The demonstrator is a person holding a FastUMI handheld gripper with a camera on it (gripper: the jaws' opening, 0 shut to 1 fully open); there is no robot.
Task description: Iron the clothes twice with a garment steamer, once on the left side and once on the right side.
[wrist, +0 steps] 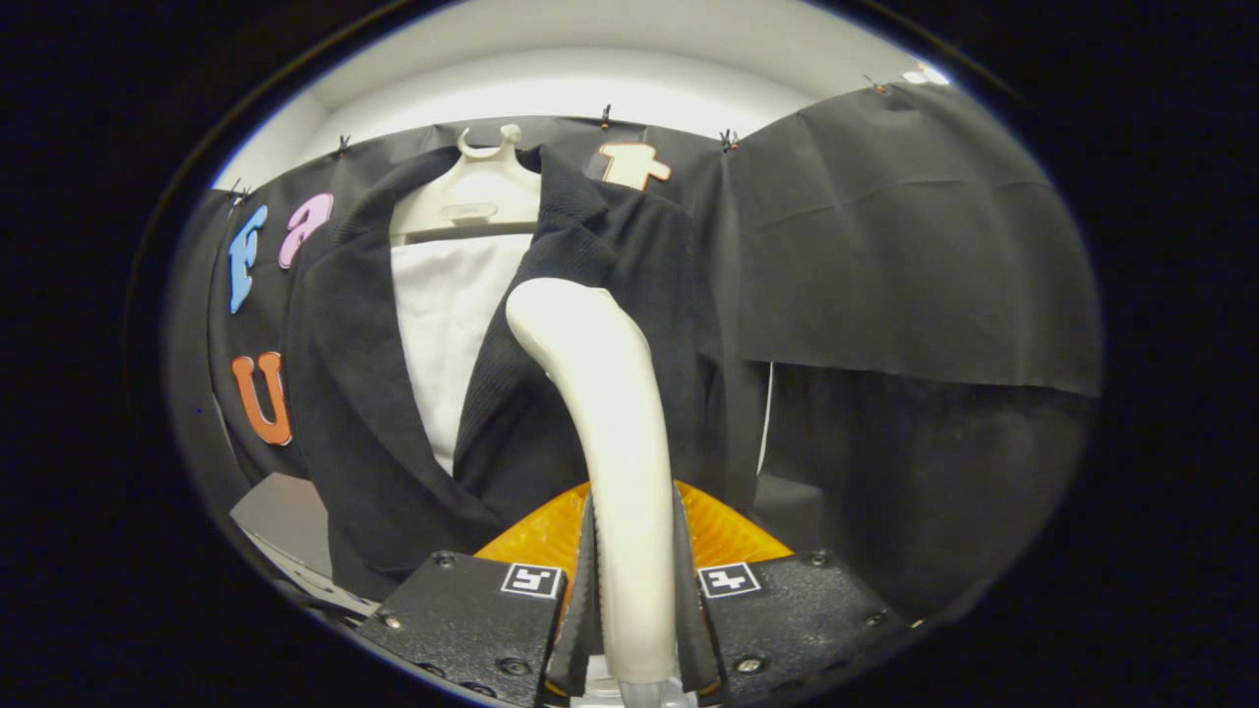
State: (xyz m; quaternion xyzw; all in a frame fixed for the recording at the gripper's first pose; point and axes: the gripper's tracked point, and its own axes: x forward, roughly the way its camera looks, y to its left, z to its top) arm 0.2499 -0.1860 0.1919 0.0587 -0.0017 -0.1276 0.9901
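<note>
The gripper (634, 600) clamps both fingers on the cream plastic garment steamer (605, 433), raised before the hanging black knit jacket (374, 393).

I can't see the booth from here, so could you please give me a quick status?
Fingers shut on steamer. Steamer head up against black jacket, right of white shirt on hanger. Nothing in the way.

Garment steamer (615, 433) clamped between the tool (634, 590) fingers, rising ahead — jacket (511, 393) behind it, on a hanger (472, 202), shirt (448, 315) inside the jacket, against the booth wall (885, 246).
</note>
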